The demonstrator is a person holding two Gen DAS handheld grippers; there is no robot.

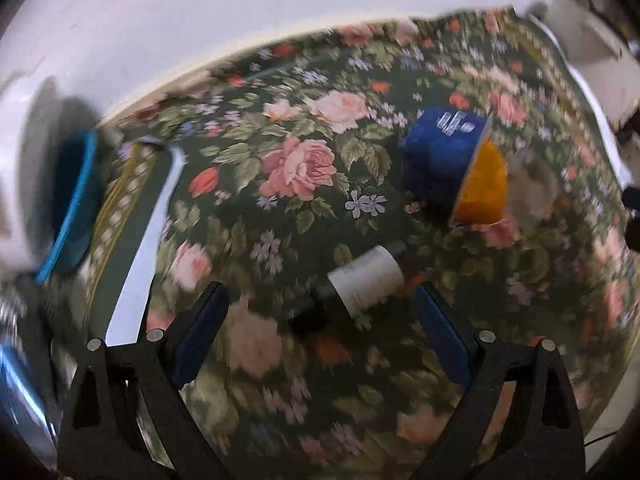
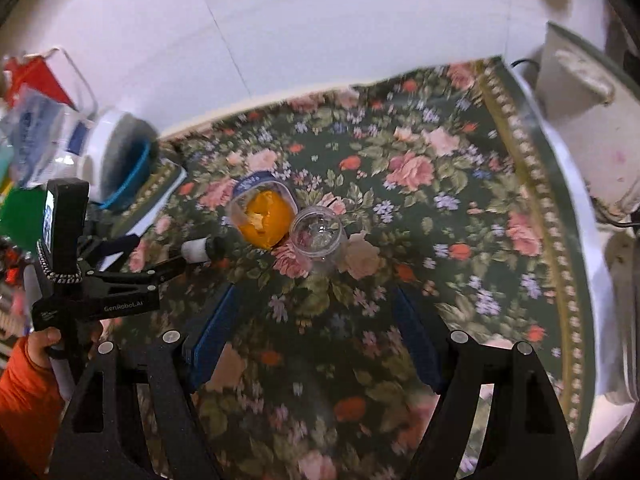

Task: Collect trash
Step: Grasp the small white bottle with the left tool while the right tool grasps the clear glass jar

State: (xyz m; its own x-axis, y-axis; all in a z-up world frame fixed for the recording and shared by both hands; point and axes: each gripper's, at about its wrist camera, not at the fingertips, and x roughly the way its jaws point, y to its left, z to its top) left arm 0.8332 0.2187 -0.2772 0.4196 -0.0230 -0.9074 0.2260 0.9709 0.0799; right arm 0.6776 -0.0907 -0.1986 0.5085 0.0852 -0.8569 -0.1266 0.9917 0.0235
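Note:
On the floral tablecloth (image 1: 304,168) lie a blue cup with an orange inside (image 1: 448,160), tipped on its side, and a small dark bottle with a white label (image 1: 360,284). My left gripper (image 1: 320,312) is open, its jaws on either side of the bottle, just short of it. In the right wrist view the cup (image 2: 262,210) lies beside a clear plastic cup (image 2: 320,236), and the bottle (image 2: 202,250) sits at the left gripper's tips (image 2: 176,264). My right gripper (image 2: 316,312) is open and empty, just short of the clear cup.
A white bin with a blue liner (image 2: 120,160) stands off the table's far left corner, also in the left wrist view (image 1: 72,208). Bags and clutter (image 2: 36,120) lie beyond it. A white wall runs behind. A white-covered object (image 2: 592,120) stands at the right.

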